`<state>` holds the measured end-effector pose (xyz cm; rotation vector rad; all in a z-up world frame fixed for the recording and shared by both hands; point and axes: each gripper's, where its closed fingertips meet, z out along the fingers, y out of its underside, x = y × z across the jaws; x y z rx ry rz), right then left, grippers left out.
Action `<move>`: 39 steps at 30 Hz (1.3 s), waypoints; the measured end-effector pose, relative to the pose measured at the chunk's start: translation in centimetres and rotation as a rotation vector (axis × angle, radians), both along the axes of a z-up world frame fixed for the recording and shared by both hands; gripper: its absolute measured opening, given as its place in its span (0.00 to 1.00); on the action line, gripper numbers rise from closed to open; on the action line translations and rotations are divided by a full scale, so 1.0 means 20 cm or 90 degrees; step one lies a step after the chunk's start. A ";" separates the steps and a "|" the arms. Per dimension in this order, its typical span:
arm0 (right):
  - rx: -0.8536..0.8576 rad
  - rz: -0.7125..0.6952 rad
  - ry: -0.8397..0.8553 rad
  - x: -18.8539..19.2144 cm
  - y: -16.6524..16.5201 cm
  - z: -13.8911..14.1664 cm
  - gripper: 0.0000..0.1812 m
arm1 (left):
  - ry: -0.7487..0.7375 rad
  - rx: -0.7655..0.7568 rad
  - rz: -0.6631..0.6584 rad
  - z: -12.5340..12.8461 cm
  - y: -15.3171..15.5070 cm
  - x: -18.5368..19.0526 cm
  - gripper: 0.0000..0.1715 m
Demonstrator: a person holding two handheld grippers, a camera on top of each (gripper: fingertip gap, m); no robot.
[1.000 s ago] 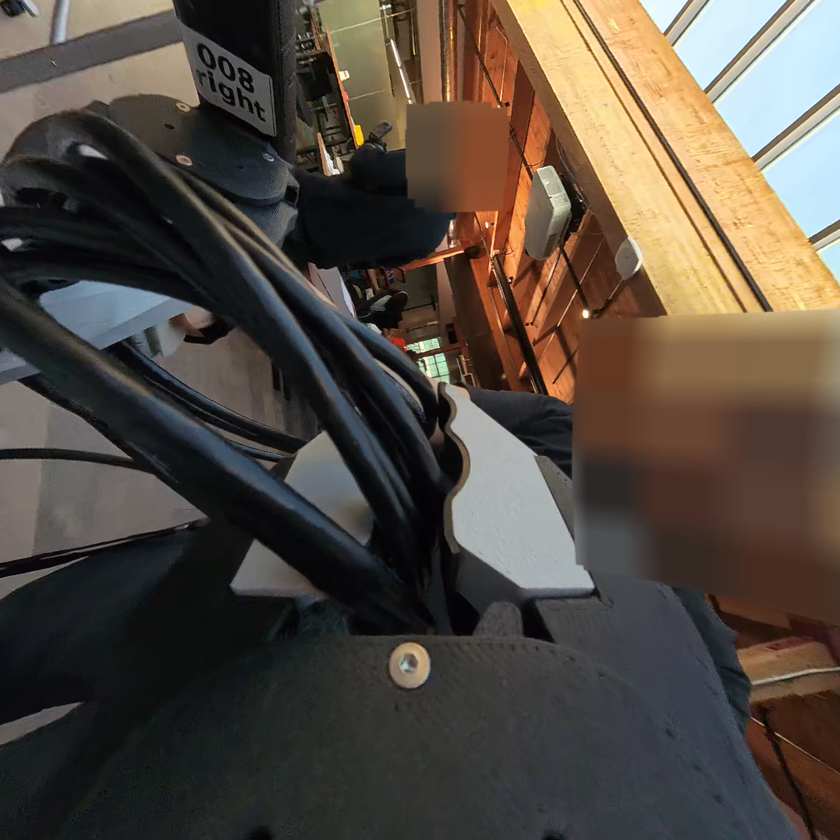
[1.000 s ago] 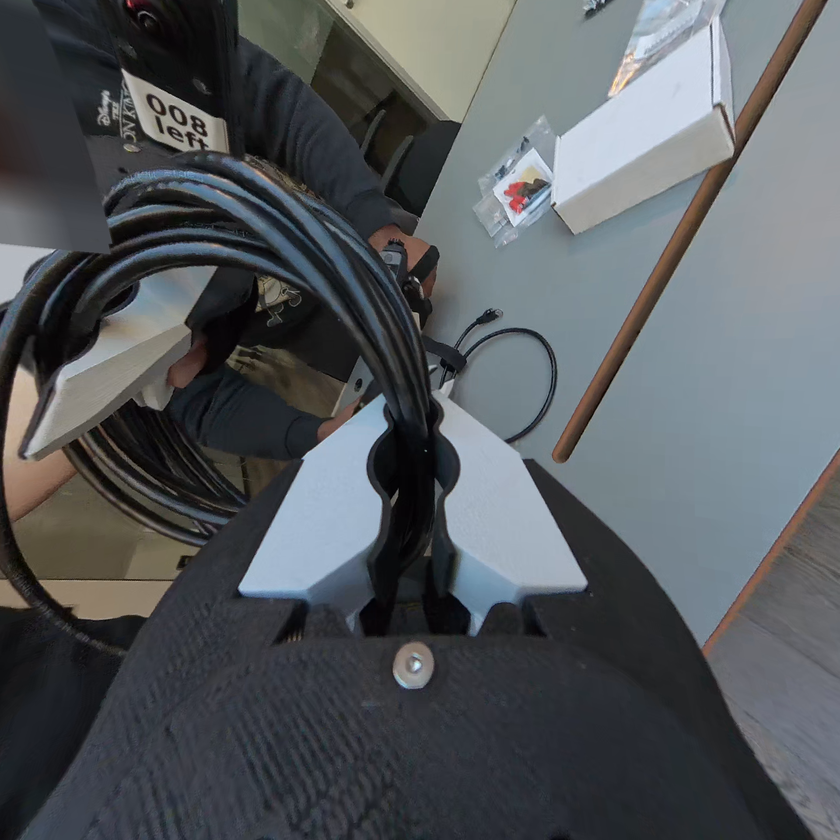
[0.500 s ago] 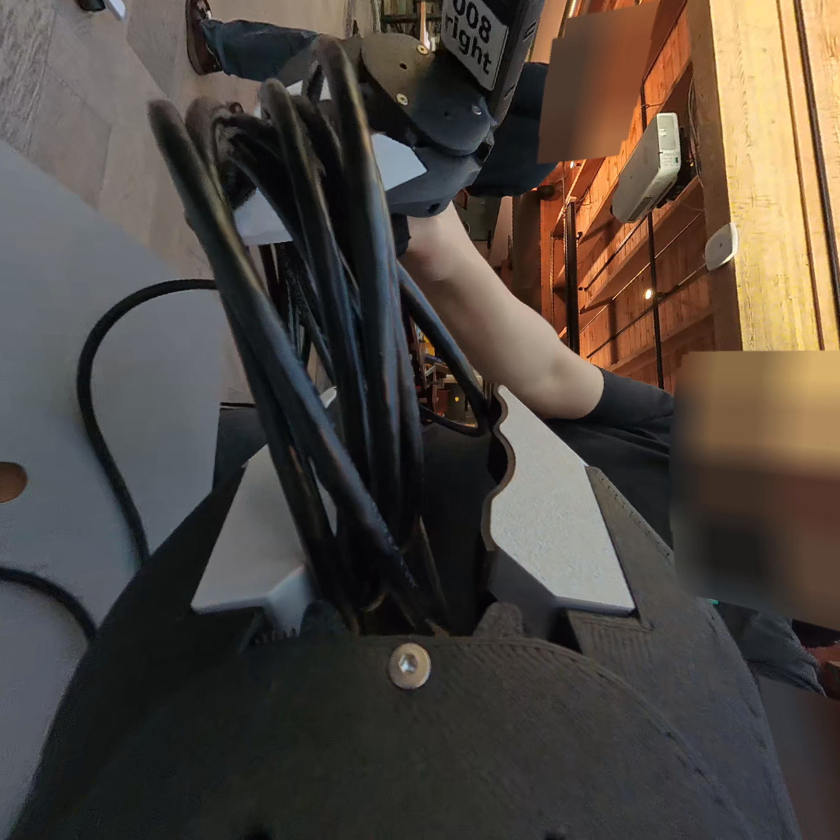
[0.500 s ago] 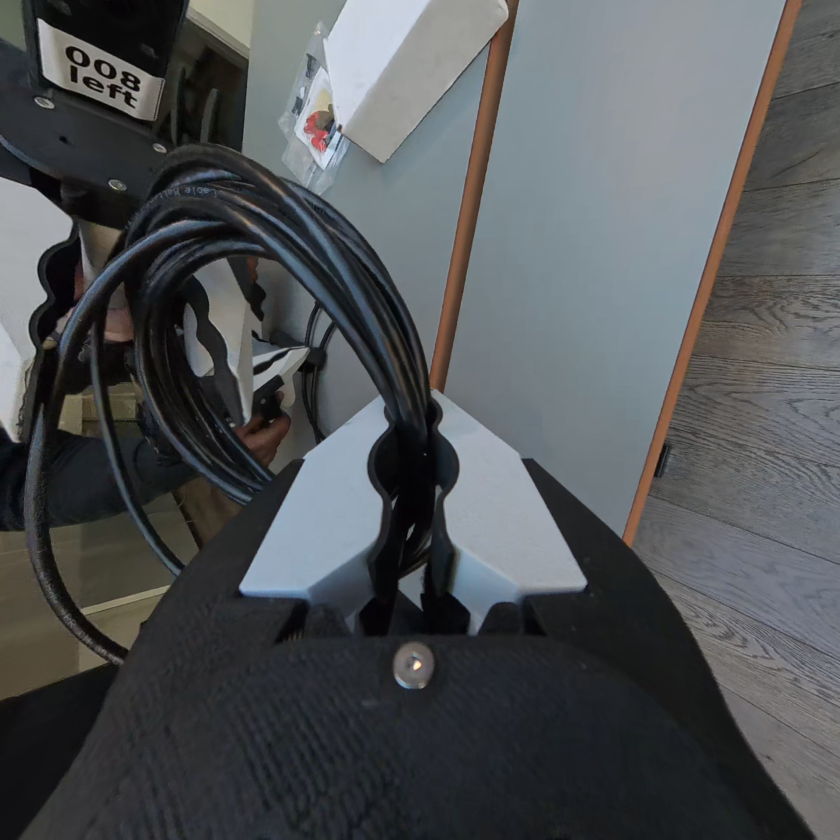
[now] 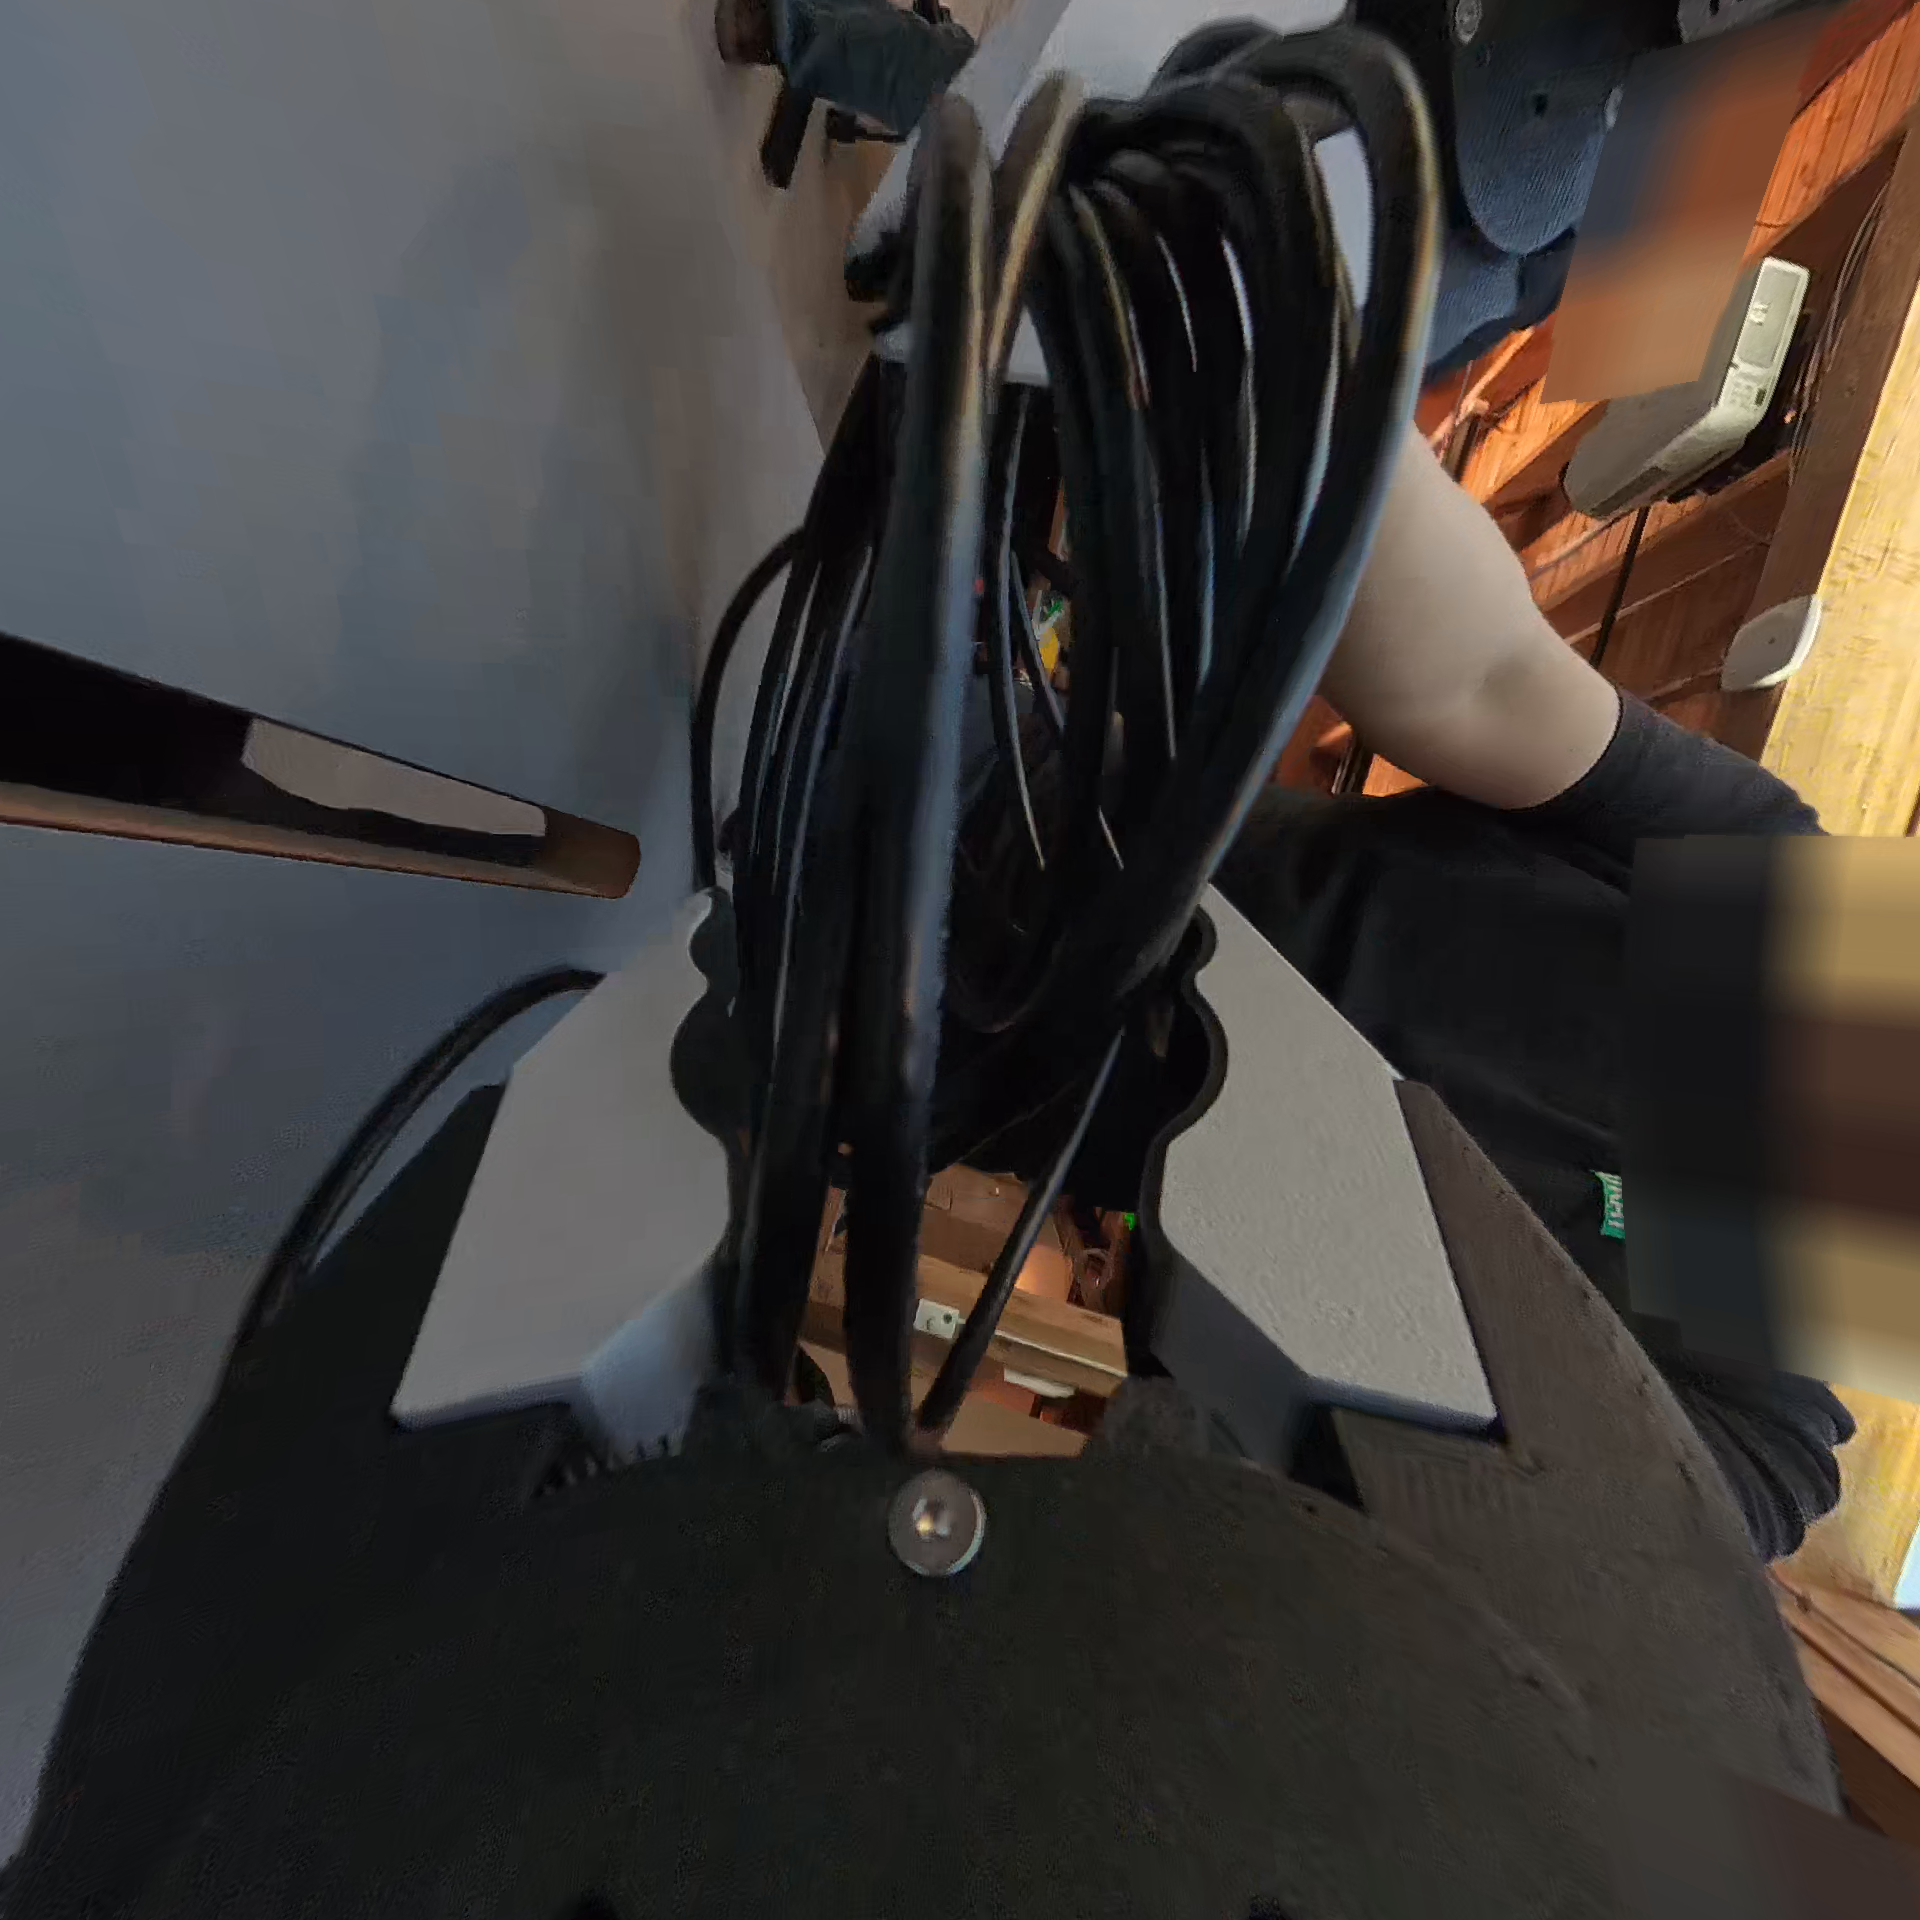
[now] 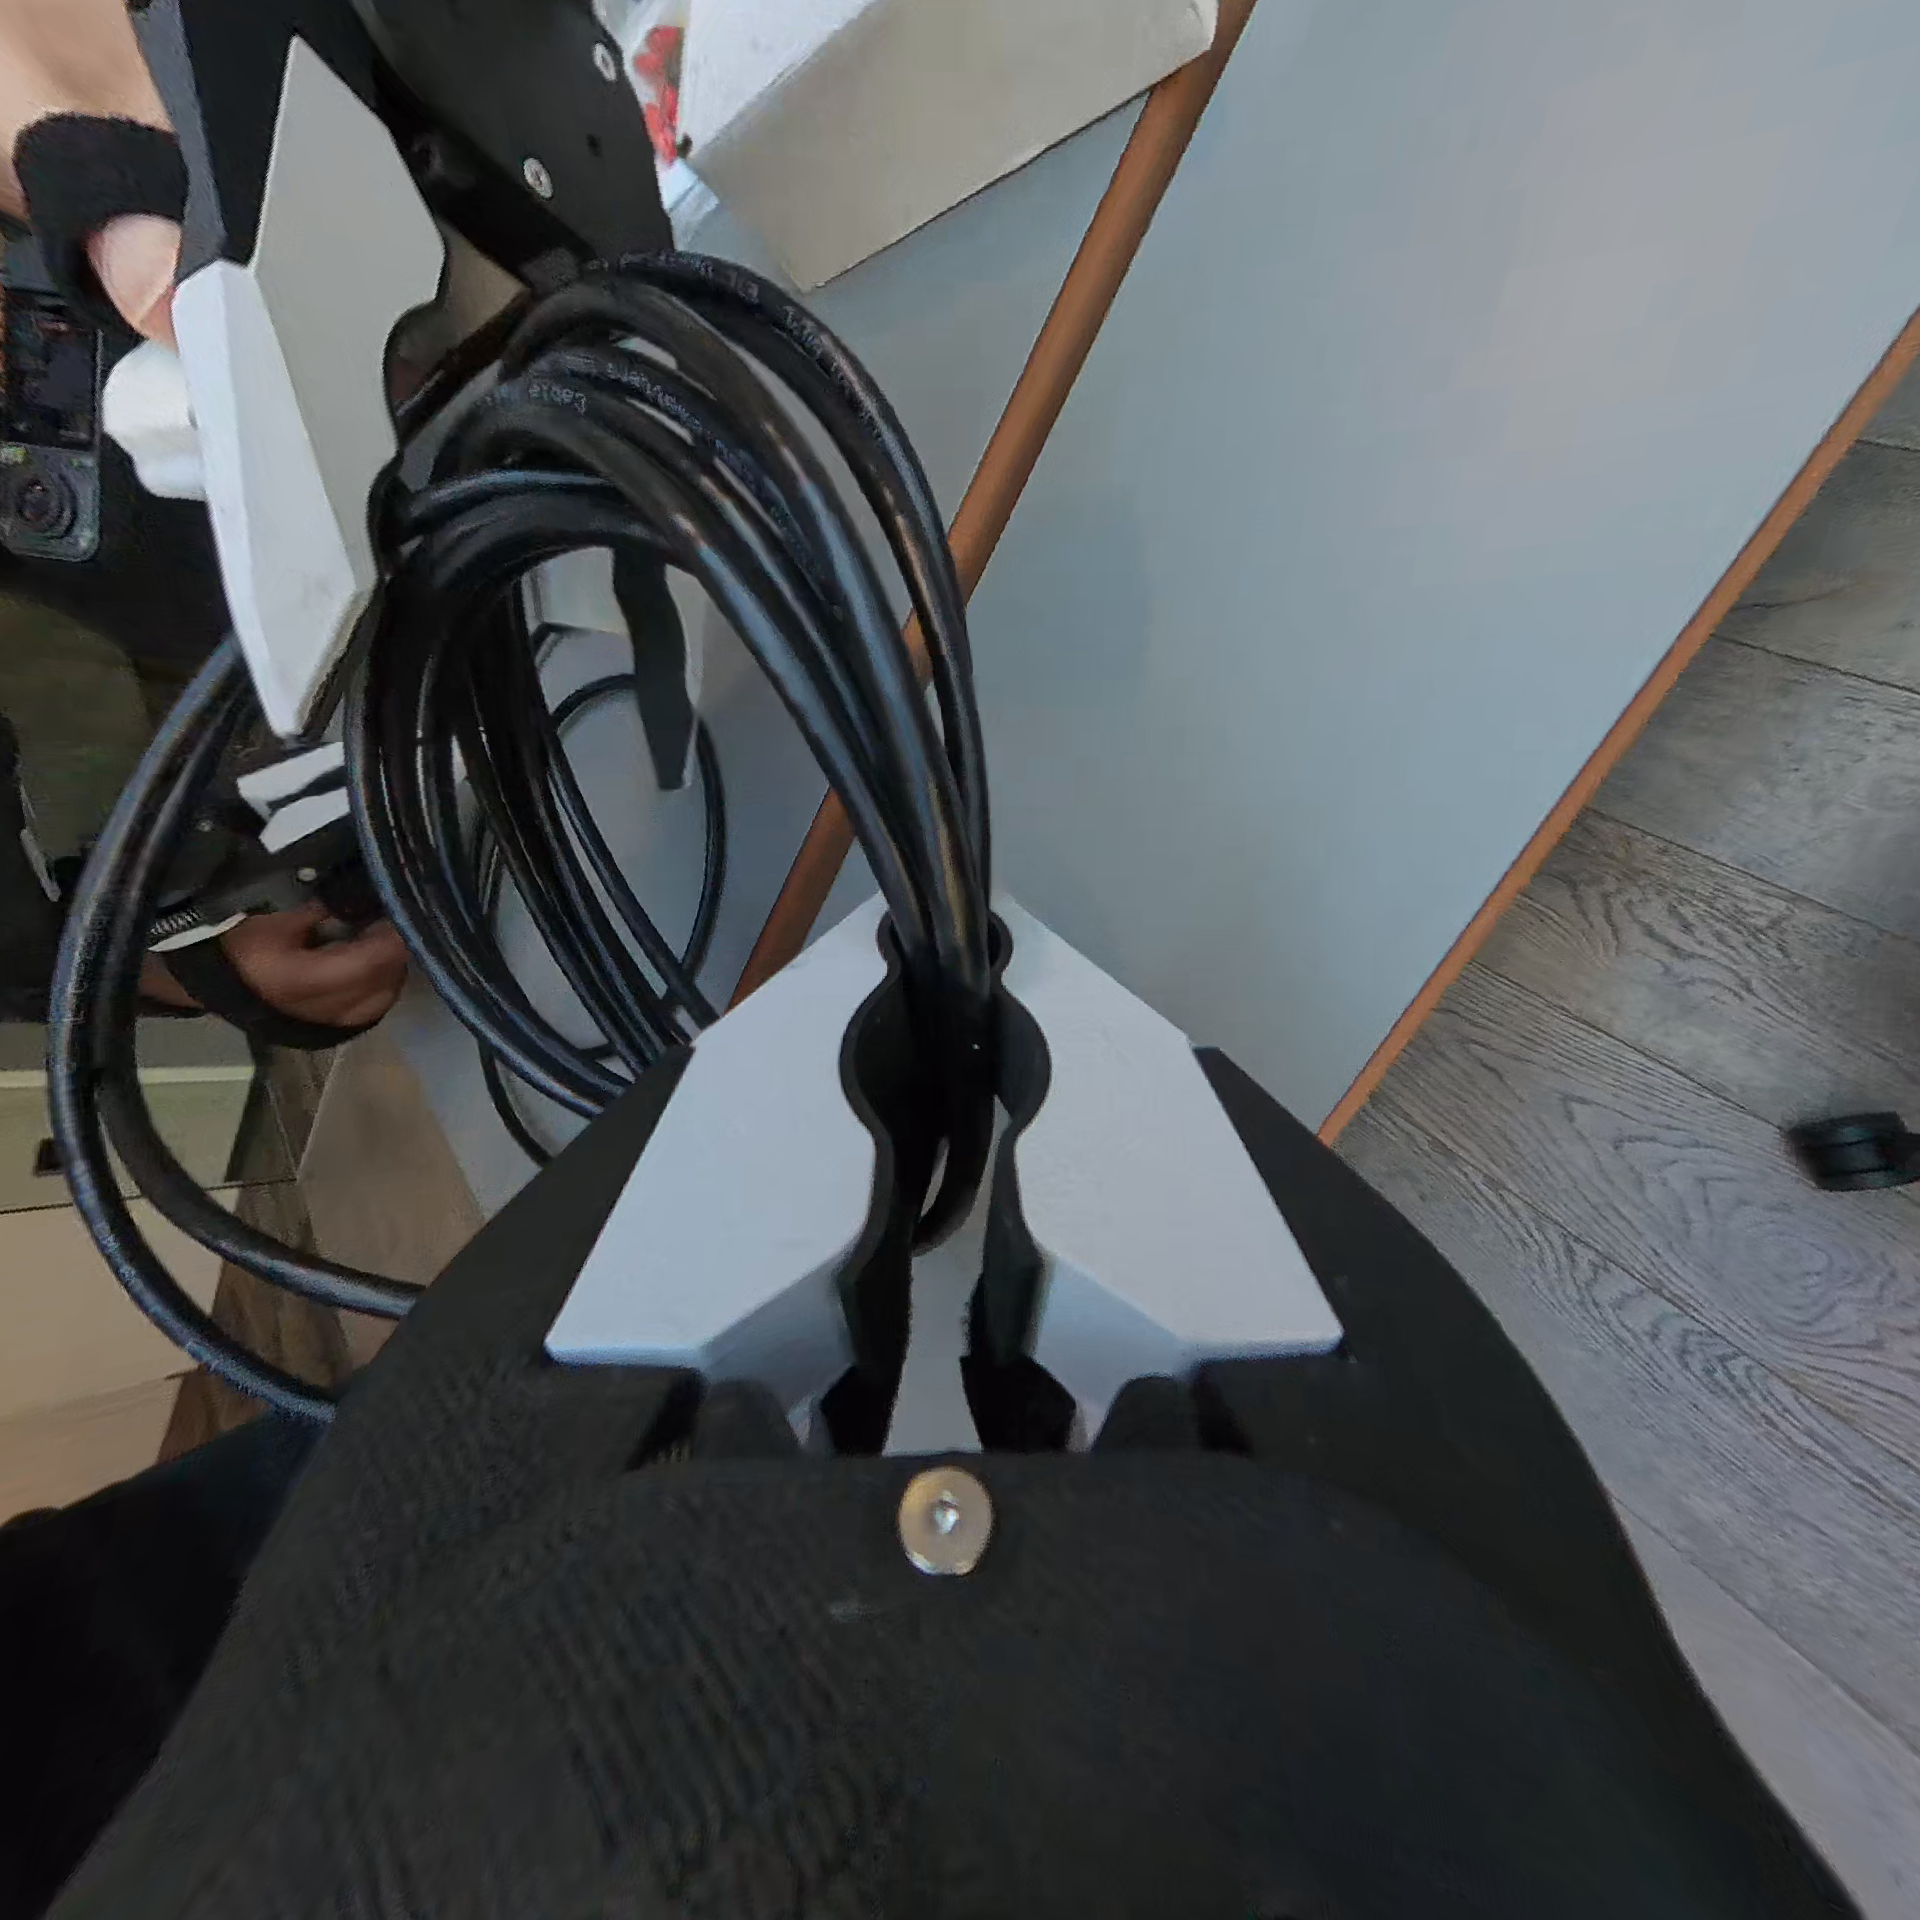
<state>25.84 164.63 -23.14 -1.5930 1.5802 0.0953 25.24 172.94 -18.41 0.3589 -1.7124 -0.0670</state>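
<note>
A coil of black cable (image 5: 1143, 520) hangs between my two grippers. My left gripper (image 5: 951, 914) is open, its white fingers (image 5: 582, 1143) wide apart, and the coil's loops run loosely through the gap. My right gripper (image 6: 943, 935) is shut on the coil (image 6: 644, 582), with several strands pinched between its white fingers (image 6: 748, 1174). The left gripper shows at the upper left of the right wrist view, where one of its white fingers (image 6: 291, 436) reaches through the coil. The right gripper is mostly hidden behind the coil at the top of the left wrist view.
Grey tabletops with a wooden edge (image 6: 1351, 520) lie behind, with a dark slot (image 5: 312, 821) between them. A white box (image 6: 914, 125) rests on the table. A person's gloved hand (image 6: 301, 966) and forearm (image 5: 1455, 623) are close. A wooden floor (image 6: 1662, 1039) carries a small black object (image 6: 1860, 1148). My hands' fingertips stand some 10 centimeters from each other.
My left gripper's fingers have spread apart and no longer pinch the coil. Both grippers have swung round with the coil, and the right gripper has kept its hold.
</note>
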 end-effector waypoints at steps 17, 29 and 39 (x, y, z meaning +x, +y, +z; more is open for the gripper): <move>-0.024 0.065 0.011 0.08 0.01 -0.13 0.01 | -0.631 -0.107 0.380 0.05 -0.06 0.50 0.67; -0.156 0.137 0.063 0.15 0.00 -0.23 0.22 | -0.816 -0.081 0.557 0.07 -0.08 -0.17 0.23; -0.022 0.338 -0.112 0.20 -0.03 0.03 0.25 | -0.852 0.123 0.993 0.27 0.16 -0.25 0.25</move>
